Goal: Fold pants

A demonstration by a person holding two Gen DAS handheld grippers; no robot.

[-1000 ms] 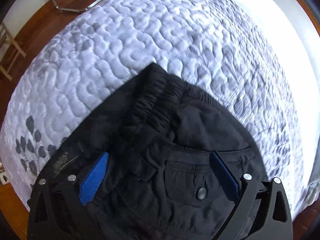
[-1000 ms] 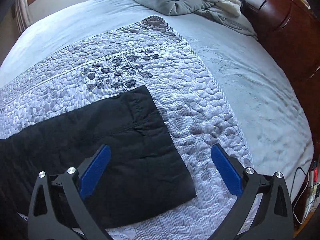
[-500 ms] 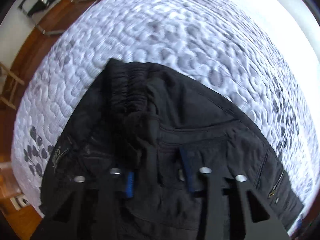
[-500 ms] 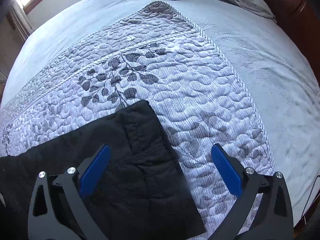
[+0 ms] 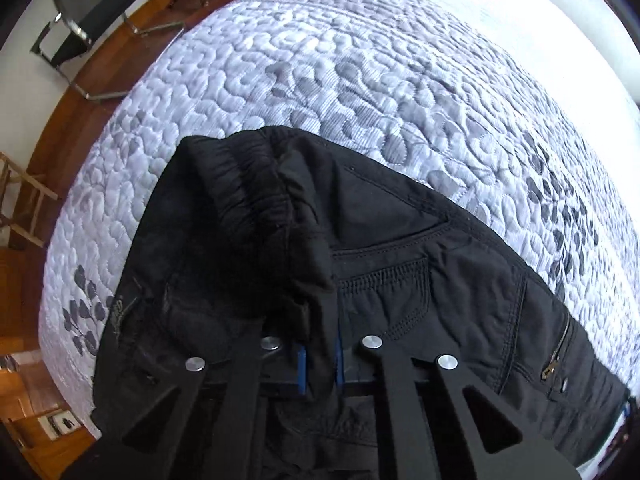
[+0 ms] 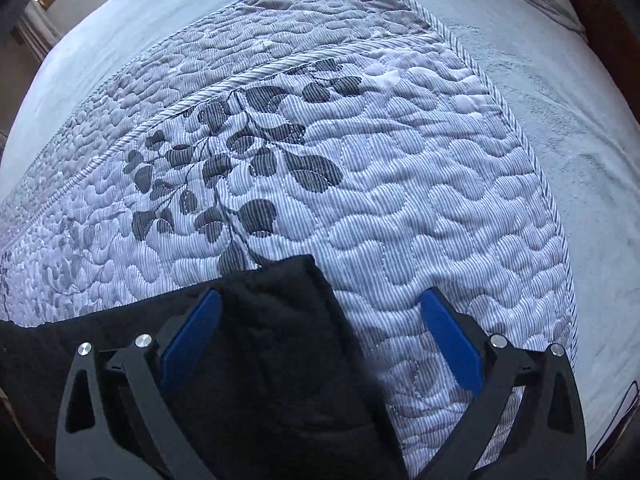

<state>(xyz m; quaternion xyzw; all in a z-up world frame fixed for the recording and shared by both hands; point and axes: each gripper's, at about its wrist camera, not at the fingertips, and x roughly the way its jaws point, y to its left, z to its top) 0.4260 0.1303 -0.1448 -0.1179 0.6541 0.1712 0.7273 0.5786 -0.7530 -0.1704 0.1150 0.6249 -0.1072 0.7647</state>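
Observation:
Black pants (image 5: pixel 380 264) lie on a quilted bed. In the left wrist view I see their waist end, with the elastic waistband (image 5: pixel 240 184) and a back pocket. My left gripper (image 5: pixel 320 364) is shut on a bunched fold of the pants near the waistband, lifted slightly. In the right wrist view the leg end of the pants (image 6: pixel 280 340) lies flat. My right gripper (image 6: pixel 320 328) is open, its left finger over the cloth and its right finger over the quilt, straddling the hem corner.
The quilt (image 6: pixel 400 200) with its grey leaf pattern covers the bed, and a plain grey sheet (image 6: pixel 560 100) lies beyond it. A wooden headboard (image 6: pixel 600 20) is at the far right. A black chair (image 5: pixel 92 4) stands on the wooden floor past the bed's edge.
My left gripper has closed from wide open onto the pants at the waist and bunched them. My right gripper has moved down and forward to the hem corner, staying open.

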